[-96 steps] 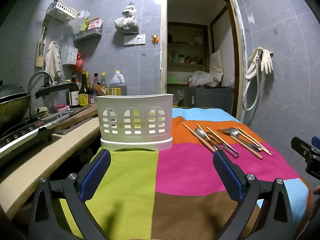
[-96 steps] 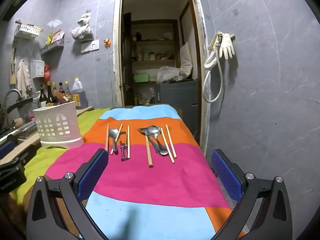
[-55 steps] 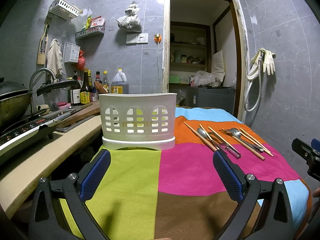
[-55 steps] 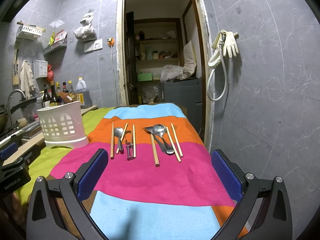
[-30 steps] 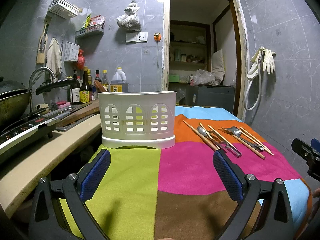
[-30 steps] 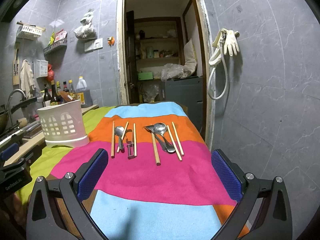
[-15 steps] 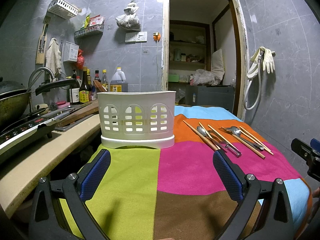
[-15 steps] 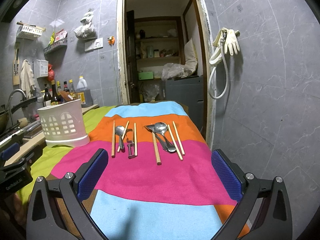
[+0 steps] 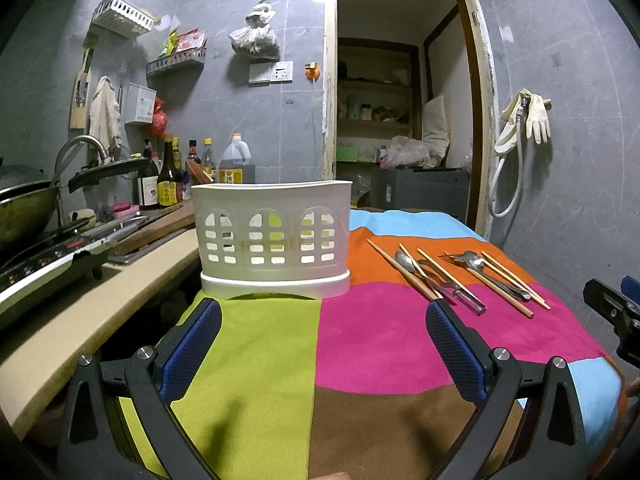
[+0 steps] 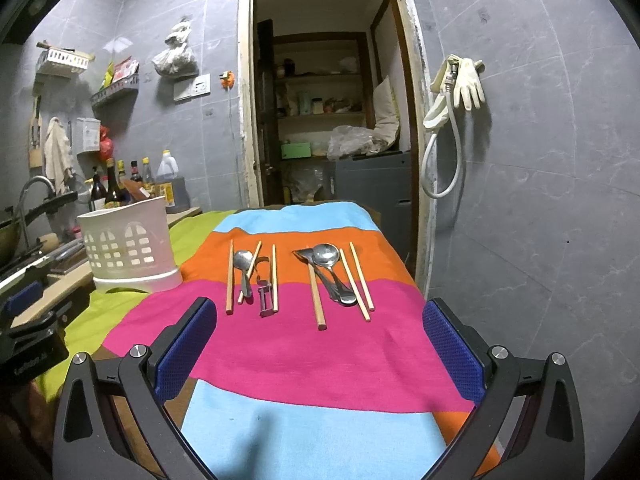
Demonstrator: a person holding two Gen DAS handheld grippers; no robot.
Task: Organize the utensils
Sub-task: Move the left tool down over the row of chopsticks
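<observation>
A white slotted utensil basket (image 9: 272, 236) stands upright on the striped cloth; it also shows in the right wrist view (image 10: 128, 244). Wooden chopsticks (image 10: 229, 276), metal spoons (image 10: 326, 256) and a peeler (image 10: 265, 300) lie in two groups on the orange and pink stripes; the same group shows in the left wrist view (image 9: 452, 276). My left gripper (image 9: 320, 340) is open and empty, in front of the basket. My right gripper (image 10: 320, 340) is open and empty, a little short of the utensils.
A stove with a wok (image 9: 24, 208), a faucet and bottles (image 9: 168, 180) line the counter on the left. A doorway (image 10: 332, 120) opens behind the table. A grey wall with hanging gloves (image 10: 460, 80) runs along the table's right edge.
Both grippers have drifted slightly; the right one has edged a little toward the utensils. Nothing has been taken hold of.
</observation>
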